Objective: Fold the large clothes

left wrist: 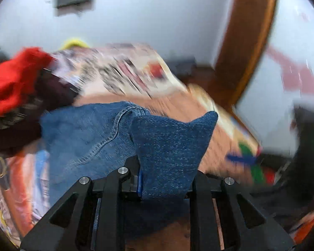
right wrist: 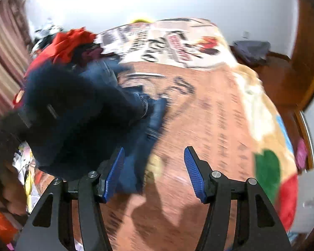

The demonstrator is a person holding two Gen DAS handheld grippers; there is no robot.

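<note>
Left gripper [left wrist: 165, 179] fingers buried in jeans [left wrist: 83, 133], bedspread [right wrist: 209, 115] blurred

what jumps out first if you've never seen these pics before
The blue jeans stand out first: a fold of denim is pinched in the left gripper low in the left wrist view. Next is the red garment heaped at the left edge of the printed bedspread, while the right gripper hangs open and empty over it.
</note>
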